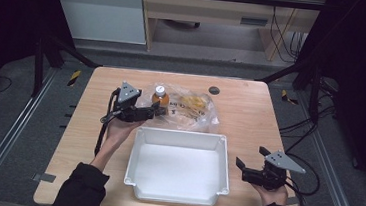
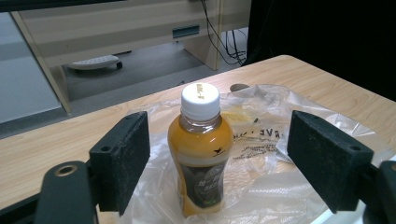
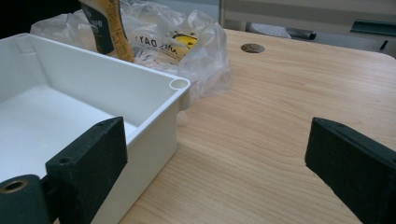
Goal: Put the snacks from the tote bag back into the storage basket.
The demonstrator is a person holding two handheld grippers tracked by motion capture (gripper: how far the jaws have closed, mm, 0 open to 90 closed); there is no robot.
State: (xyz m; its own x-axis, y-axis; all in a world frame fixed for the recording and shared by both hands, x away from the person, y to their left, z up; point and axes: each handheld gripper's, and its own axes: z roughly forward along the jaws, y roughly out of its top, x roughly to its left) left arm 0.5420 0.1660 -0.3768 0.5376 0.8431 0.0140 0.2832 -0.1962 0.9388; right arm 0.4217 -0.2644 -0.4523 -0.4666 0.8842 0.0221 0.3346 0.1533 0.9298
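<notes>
Where print shows, bag (image 3: 154, 39) reads "DAY".

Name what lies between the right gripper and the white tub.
Nothing: in the high view a bare strip of table separates the right gripper from the white tub; its jaws stand open.

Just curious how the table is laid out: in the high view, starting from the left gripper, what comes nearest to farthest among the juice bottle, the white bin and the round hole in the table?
From the left gripper:
1. Juice bottle, right at its tips.
2. White bin, just below, toward the person.
3. Round hole, past the plastic bag, near the far edge.
</notes>
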